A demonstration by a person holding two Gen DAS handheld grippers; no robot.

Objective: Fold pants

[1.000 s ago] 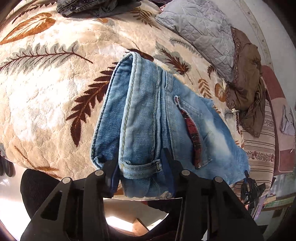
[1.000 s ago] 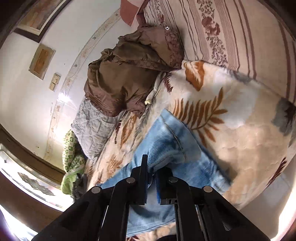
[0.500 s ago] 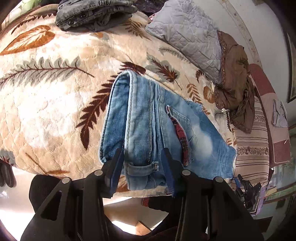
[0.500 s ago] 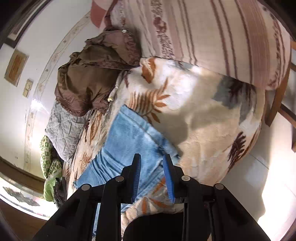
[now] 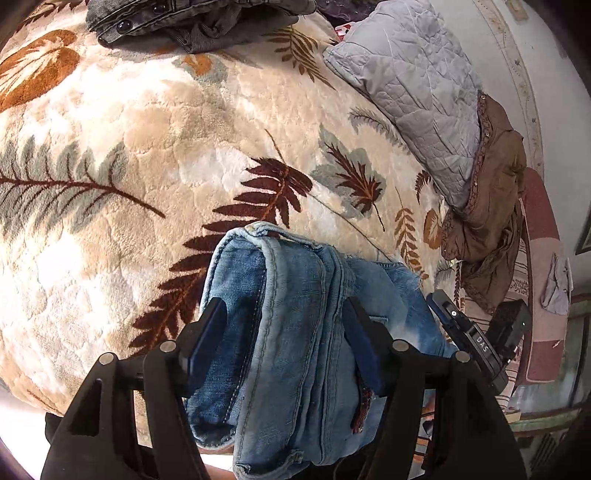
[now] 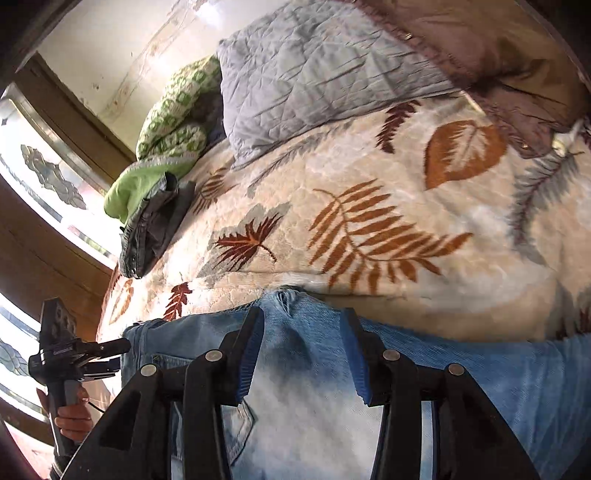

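Observation:
The folded light-blue jeans lie at the near edge of the leaf-patterned blanket. My left gripper is open, its blue pads on either side of the waistband end, low over the denim. My right gripper is open too, hovering over the faded part of the jeans, with a frayed edge just ahead of it. The right gripper's body shows in the left wrist view. The left gripper, held in a hand, shows in the right wrist view.
A grey quilted pillow and brown garment lie at the far side. Folded dark grey jeans sit at the back, also seen in the right wrist view. A green patterned cloth lies by the wall.
Both grippers have come down close over the jeans. The right gripper, shut on the denim a second ago, has opened wide. The left jaws stay open around the waistband end.

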